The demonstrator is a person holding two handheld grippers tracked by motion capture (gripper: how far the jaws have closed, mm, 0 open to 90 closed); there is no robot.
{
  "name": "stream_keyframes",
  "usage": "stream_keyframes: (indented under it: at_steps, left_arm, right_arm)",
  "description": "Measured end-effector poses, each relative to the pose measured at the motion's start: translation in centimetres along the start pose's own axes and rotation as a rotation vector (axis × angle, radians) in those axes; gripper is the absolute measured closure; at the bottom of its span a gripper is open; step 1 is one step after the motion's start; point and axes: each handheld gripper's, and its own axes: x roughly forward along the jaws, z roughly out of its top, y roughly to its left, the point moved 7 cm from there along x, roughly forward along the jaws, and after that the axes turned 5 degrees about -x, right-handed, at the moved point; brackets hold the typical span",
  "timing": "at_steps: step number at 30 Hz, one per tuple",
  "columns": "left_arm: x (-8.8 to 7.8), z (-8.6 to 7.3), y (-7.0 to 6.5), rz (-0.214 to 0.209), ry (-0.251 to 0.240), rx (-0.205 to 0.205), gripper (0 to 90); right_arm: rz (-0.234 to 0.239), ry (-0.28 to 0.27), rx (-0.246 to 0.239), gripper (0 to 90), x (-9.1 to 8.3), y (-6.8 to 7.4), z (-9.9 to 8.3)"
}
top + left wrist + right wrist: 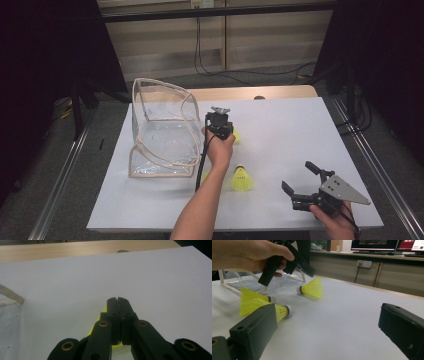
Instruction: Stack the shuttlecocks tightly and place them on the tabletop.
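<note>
The left gripper [117,301] is clenched, its two black jaws pressed flat together with nothing visible between them. It hangs over the middle of the white table [300,130], just beside the open mouth of the clear plastic pouch with beige piping [160,130]. The nearest yellow mesh-skirted shuttlecock with a white cork [310,288] is not in its grip. In the right gripper view it sits below and slightly apart from the jaw tips, blurred, down at the table's surface. In the left gripper view only a sliver of yellow shows beneath the jaws. Its long axis runs roughly level, cork towards the pouch and skirt flaring away from it. By my reading, a fresh grasp means opening the jaws and coming down across that axis, at the skirt's rim or the cork. Two more yellow shuttlecocks lie on their sides nearer the person, one [253,296] behind the other [279,310]. The right gripper [298,176] rests well apart near the table's front right corner, its jaws spread wide and empty. The left hand [220,150] is clearly the nearer one for the pick-up.
</note>
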Motion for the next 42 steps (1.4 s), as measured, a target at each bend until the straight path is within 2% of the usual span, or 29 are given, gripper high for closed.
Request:
stream_keyframes:
  at_steps: [1, 2, 7, 12, 14, 15, 33, 42]
  left_arm:
    - [0.1, 0.3, 0.0, 0.001, -0.011, -0.012, 89.9]
    - [0.2, 0.6, 0.1, 0.004, -0.015, -0.002, 90.0]
    - [1.0, 1.0, 0.1, 0.004, -0.022, -0.002, 90.0]
    - [1.7, 0.5, 0.2, 0.000, 0.005, -0.002, 90.0]
    - [1.8, 0.3, 0.0, -0.015, 0.008, -0.010, 90.0]
    - [1.7, 0.2, 0.0, -0.018, 0.014, 0.001, 90.0]
    - [0.4, -0.9, -0.3, -0.057, 0.022, -0.010, 90.0]
    - [-0.1, -1.3, -0.6, -0.065, 0.027, 0.003, 90.0]
  right_arm:
    - [-0.001, 0.000, -0.003, 1.3, 0.0, 0.0, 0.0]
    - [0.002, 0.000, -0.002, 1.3, 0.0, -0.1, 0.0]
    - [0.001, 0.002, 0.000, 1.3, 0.0, -0.1, -0.1]
    - [0.001, -0.002, 0.002, 1.4, -0.1, -0.1, 0.0]
    - [0.000, -0.001, 0.003, 1.3, -0.1, -0.1, -0.1]
    - [0.001, 0.000, 0.004, 1.3, -0.1, -0.1, -0.1]
    - [0.008, -0.002, -0.010, 1.4, 0.0, 0.1, 0.0]
    - [0.005, -0.003, -0.007, 1.4, 0.1, 0.1, 0.0]
